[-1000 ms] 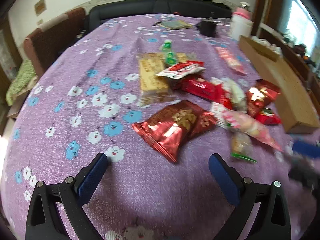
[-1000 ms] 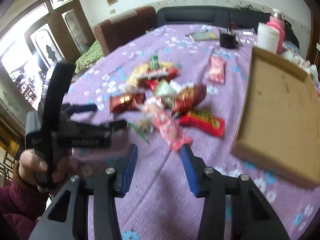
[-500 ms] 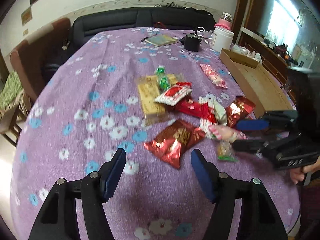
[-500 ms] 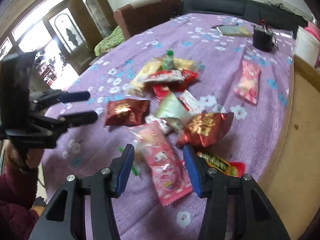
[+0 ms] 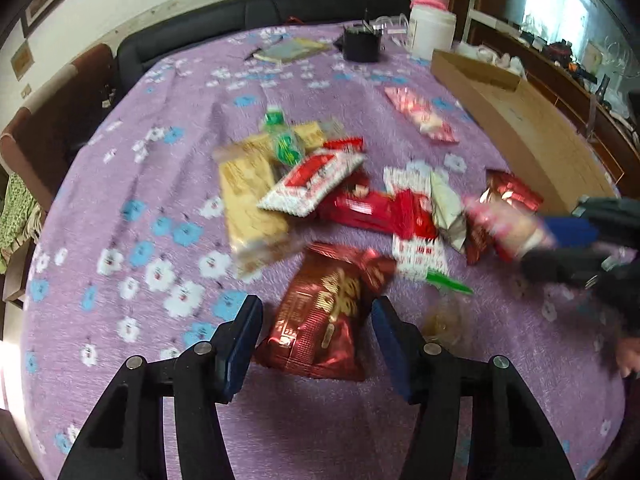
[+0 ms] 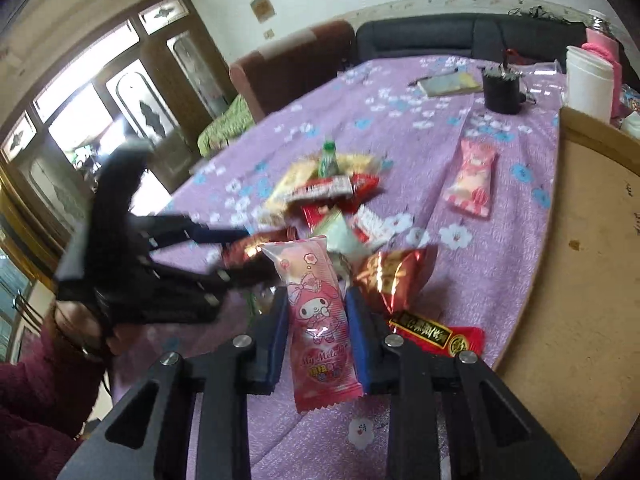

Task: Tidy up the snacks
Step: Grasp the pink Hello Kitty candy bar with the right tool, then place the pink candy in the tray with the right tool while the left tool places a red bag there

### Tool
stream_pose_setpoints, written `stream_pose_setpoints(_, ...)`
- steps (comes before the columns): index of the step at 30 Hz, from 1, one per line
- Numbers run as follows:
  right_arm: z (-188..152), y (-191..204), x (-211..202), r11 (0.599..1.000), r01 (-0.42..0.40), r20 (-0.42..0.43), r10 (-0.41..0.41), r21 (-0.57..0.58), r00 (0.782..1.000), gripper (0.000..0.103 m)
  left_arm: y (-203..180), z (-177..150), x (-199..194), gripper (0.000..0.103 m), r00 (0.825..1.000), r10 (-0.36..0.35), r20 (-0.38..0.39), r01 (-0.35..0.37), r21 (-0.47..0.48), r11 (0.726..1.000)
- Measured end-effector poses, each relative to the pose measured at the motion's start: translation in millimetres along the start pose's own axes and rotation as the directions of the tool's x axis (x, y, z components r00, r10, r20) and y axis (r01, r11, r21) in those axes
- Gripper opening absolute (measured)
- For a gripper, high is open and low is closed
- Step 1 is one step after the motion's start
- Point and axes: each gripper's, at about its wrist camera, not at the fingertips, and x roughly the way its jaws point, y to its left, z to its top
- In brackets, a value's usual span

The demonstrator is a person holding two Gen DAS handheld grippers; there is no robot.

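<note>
right gripper [image 6: 317, 336]: just closed, clamping pink snack pack [image 6: 318, 320]
left gripper [image 5: 316, 338]: narrowing, unclamped, straddling red pouch [image 5: 324, 312]
risk: slick film slips; box [image 6: 592, 248] at 3 o'clock

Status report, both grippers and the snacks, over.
Right gripper closing on pink snack pack. Left gripper astride red foil bag, not gripping. Cardboard tray unobstructed.

Right tool [image 6: 316, 312] clamped, left tool [image 5: 316, 320] half-closed
</note>
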Motion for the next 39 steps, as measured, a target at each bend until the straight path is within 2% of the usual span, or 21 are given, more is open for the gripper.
stream_pose_setpoints(1, 1.0, 0.5, -3.5, 1.000, -0.006, 0.012, 0.006, 0.006, 1.000, 0.027, -0.1, 0.7, 0.8, 0.061, 1.000, 0.006, 0.006, -0.006, -0.006, 1.000)
stream_pose_setpoints(4, 4.1, -1.6, -13.0, 1.000, -0.009, 0.050, 0.007, 0.030, 0.999, 0.027, -4.2, 2.4, 0.5, 0.047, 1.000, 0.017, 0.014, -0.017, -0.012, 1.000)
stream_pose_setpoints(8, 6.1, -9.6, -20.7, 0.997, -0.014, 0.075, 0.009, 0.070, 0.997, 0.027, -12.5, 1.6, -0.2, 0.045, 0.996, 0.075, 0.043, -0.074, -0.014, 0.997)
stream_pose_setpoints(16, 11.6, -34.6, -37.3, 0.985, 0.020, 0.136, -0.044, 0.172, 0.990, 0.027, -12.6, -8.0, -18.3, 0.044, 0.991, 0.101, 0.089, -0.096, -0.057, 0.994)
stream_pose_setpoints(23, 11.8, -71.1, -58.8, 0.950, 0.085, 0.181, -0.144, 0.299, 0.973, 0.027, -29.2, -5.3, -46.5, 0.044, 0.980, 0.120, 0.159, -0.115, -0.035, 0.993)
stream_pose_setpoints(32, 5.6, -109.5, -72.1, 0.882, 0.266, 0.132, -0.339, 0.389, 0.931, 0.027, -61.8, 2.4, -77.6, 0.043, 0.969, 0.113, 0.219, -0.118, 0.011, 0.993)
stream_pose_setpoints(39, -0.7, -130.9, -93.4, 0.849, 0.250, 0.158, -0.357, 0.465, 0.921, 0.027, -91.1, 17.6, -91.8, 0.043, 0.969, 0.066, 0.240, -0.076, 0.036, 0.996)
